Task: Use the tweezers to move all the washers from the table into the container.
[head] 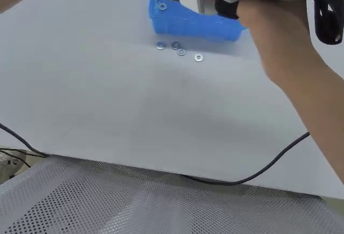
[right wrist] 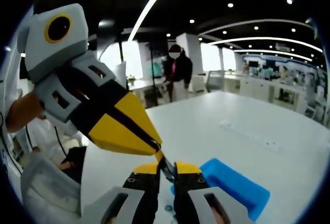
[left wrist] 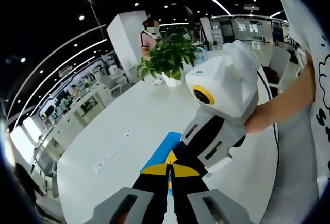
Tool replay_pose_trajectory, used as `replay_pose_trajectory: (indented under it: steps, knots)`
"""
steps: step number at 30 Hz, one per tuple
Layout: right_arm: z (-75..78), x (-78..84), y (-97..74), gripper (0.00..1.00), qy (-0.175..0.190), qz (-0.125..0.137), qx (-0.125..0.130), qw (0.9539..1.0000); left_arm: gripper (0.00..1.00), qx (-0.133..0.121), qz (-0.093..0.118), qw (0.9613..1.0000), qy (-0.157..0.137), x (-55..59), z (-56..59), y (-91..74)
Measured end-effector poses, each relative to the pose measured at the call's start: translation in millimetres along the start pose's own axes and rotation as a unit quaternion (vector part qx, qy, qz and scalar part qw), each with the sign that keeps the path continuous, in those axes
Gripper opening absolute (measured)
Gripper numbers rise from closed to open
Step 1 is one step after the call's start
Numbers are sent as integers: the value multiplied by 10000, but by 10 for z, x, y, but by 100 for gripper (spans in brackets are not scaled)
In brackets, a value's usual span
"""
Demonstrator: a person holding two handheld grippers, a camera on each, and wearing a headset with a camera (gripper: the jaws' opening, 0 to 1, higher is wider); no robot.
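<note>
right gripper (right wrist: pixel 167 169) is clamping the tweezers (right wrist: pixel 164 161), left gripper (right wrist: pixel 156 145) pinching shut on their top — washers (head: pixel 175 45) lying just nearside of the container (head: pixel 193 28), below the tips.

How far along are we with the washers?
One washer lies in the container. The right gripper seems to hold the tweezers over the container. Four washers are left on the table.

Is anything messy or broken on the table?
Nothing looks broken or spilled. Four washers lie loose on the table beside the blue container, and a fifth washer sits inside it.
</note>
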State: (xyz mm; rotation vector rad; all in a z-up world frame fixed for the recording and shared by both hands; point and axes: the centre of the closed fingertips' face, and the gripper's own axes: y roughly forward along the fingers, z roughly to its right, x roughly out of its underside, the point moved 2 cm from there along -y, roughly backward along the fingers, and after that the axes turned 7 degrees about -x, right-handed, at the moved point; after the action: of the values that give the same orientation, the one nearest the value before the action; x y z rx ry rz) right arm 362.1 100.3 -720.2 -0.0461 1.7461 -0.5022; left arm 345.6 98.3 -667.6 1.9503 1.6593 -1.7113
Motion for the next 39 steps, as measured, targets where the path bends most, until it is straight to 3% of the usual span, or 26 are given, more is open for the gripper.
replay_pose_trajectory:
  steps: [4, 10, 19, 26, 39]
  knots:
    - [-93, 74, 12, 6, 155, -37, -84, 9998, 0, 57, -90, 9999, 33, 68, 74, -53]
    - [-178, 275, 43, 7, 376, -261, -115, 9989, 0, 263, -148, 9991, -295, 245, 180, -23]
    - [-113, 520, 174, 7, 445, -581, -64, 9973, 0, 350, -217, 9970, -651, 485, 224, 138]
    - [-84, 642, 257, 7, 512, -735, -74, 9960, 0, 459, -367, 9961, -658, 594, 235, 224]
    - [-21, 675, 311, 7, 545, -762, -59, 9956, 0, 455, -395, 9954, -744, 666, 199, 289]
